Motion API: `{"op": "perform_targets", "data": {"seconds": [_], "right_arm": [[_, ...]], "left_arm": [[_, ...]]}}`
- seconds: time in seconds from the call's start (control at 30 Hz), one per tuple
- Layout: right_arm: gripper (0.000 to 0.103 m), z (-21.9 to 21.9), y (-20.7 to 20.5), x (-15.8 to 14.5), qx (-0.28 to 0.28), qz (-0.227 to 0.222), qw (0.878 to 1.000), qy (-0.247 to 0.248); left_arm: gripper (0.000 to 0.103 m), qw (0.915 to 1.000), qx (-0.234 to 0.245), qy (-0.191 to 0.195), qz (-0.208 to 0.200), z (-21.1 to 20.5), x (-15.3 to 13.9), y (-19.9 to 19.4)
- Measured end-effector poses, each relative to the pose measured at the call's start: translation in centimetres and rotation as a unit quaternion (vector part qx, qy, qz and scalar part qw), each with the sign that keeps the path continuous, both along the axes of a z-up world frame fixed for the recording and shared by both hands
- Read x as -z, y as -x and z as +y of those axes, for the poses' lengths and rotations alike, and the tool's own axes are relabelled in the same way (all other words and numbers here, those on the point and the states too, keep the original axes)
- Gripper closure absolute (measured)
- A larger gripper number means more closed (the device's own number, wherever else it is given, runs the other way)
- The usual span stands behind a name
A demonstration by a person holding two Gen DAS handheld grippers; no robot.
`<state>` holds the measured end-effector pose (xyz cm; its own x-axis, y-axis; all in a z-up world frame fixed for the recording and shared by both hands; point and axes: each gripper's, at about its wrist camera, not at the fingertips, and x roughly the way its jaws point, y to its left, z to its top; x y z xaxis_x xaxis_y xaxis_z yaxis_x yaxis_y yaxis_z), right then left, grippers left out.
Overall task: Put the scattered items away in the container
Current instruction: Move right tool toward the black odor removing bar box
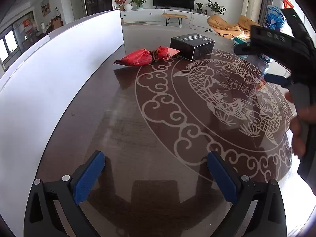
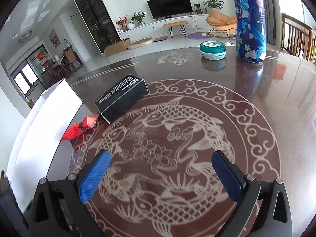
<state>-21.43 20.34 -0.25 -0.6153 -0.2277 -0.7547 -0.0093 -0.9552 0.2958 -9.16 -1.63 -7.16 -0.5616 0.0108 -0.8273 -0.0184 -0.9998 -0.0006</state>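
The crumpled red plastic packet (image 1: pixel 147 56) lay touching the black cardboard box (image 1: pixel 192 46) beside the tall white container (image 1: pixel 59 83) on the dark fish-patterned bench (image 2: pixel 197 138), while left gripper (image 1: pixel 156 174) and right gripper (image 2: pixel 161 174) hovered wide open, empty.

A knotted red packet (image 1: pixel 147 56) touches a black box (image 1: pixel 192 46) beside the white, seemingly open-topped container (image 1: pixel 59 75).

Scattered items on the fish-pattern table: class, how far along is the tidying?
Done: nothing visible; the white container's inside is hidden. In hand: nothing, left gripper and right gripper have jaws open, empty. Left: red packet, black box, teal tin and blue bottle sit on the table.
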Motion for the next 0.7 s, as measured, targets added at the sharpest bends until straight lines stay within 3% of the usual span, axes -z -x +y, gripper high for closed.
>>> {"op": "perform_targets", "data": {"seconds": [0.13,0.23,0.33,0.4,0.47,0.57,0.7], "right_arm": [[0.001,-1.9,10.5,0.6,0.039,-0.058,0.997,0.029],[0.001,-4.0,14.4,0.7,0.066,-0.057,0.996,0.022],[0.0,-8.0,16.9,1.7,0.029,-0.084,0.996,-0.022],[0.0,-11.3,17.3,2.0,-0.006,-0.086,0.993,-0.078],[0.0,-14.4,16.7,2.4,-0.066,-0.077,0.989,-0.103],[0.0,-19.0,14.3,2.9,-0.174,-0.059,0.969,-0.166],[0.0,-20.6,10.2,3.2,-0.267,-0.034,0.948,-0.17]], "left_arm": [[0.0,1.0,0.006,0.0,0.002,-0.2,0.0,-1.5],[0.0,1.0,0.006,0.0,0.003,0.1,-0.1,-1.2],[0.0,1.0,0.006,0.0,0.003,0.1,-0.1,-1.1],[0.0,1.0,0.006,0.0,0.003,0.1,-0.1,-1.0],[0.0,1.0,0.007,0.0,0.003,0.1,-0.2,-1.0],[0.0,1.0,0.009,-0.002,0.003,0.2,-0.2,-0.9],[0.0,0.9995,0.029,-0.007,0.002,0.2,-0.3,-1.8]]}}
